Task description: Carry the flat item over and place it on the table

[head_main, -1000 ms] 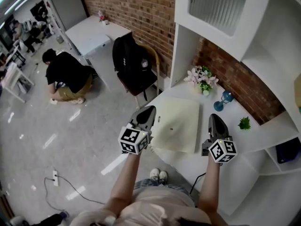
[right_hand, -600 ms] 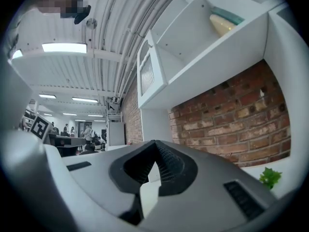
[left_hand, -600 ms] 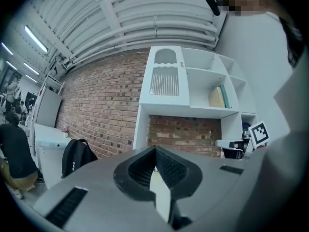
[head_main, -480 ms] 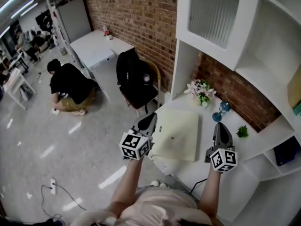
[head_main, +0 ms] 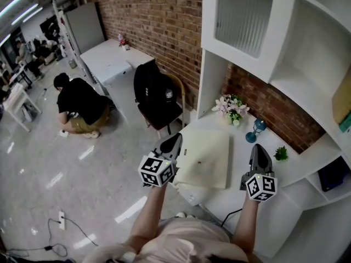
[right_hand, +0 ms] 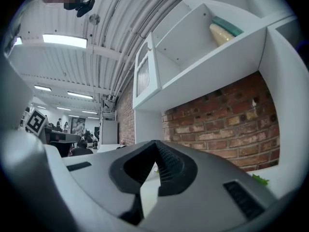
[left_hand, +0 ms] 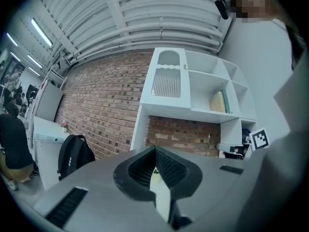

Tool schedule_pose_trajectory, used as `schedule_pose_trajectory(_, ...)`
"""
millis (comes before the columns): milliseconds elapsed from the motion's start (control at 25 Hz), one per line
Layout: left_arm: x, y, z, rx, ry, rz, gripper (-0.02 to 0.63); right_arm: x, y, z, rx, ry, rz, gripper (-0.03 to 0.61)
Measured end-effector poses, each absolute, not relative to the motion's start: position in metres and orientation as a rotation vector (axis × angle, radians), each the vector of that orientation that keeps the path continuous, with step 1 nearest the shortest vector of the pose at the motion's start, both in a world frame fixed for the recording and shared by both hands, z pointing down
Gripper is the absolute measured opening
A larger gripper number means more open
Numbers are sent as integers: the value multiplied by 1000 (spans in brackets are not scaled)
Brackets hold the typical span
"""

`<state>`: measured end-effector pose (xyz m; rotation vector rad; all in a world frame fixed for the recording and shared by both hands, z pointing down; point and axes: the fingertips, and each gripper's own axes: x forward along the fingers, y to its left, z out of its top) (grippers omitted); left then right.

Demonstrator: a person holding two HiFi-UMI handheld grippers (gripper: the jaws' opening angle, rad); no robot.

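Now, the cream board (head_main: pixel 205 155) lies flat on the white surface (head_main: pixel 239 159), toward its left edge. A small dark spot sits near the board's middle.

Left claw (head_main: pixel 176 138): the tip is just beside the board's left edge, and the head view does not settle whether they touch. In the left gripper view the ribbed pads (left_hand: pixel 166 167) are pressed together at the tip. A pale sliver shows in the gap below them, and I cannot tell what it is.

Right claw (head_main: pixel 258 147): it is over the surface to the right of the board and apart from it. The right gripper view shows the pads (right_hand: pixel 166 164) pressed together, with nothing pinched.

Beyond the board, against the brick wall:
- Flowers (head_main: pixel 231 107) stand at the back left.
- A blue glass (head_main: pixel 253 131) stands upright to their right.
- A small green plant (head_main: pixel 281 153) is further right, near the right claw's tip.

White shelves (head_main: pixel 258 37) hang above the surface. To the left stands a chair with a black backpack (head_main: pixel 154 91) on it. Further off, a person (head_main: pixel 79 100) crouches on the floor.
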<state>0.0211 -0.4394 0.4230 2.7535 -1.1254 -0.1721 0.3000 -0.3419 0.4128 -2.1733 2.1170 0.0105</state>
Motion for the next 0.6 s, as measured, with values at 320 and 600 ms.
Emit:
schedule_pose_trajectory(320, 22, -435, 425, 2752, -1123, -165, 28, 303, -339, 413, -2172, 2132, 18, 15)
schedule_pose_trajectory(600, 23, -429, 428, 2742, -1120, -149, 28, 306, -334, 414, -2175, 2141, 18, 15)
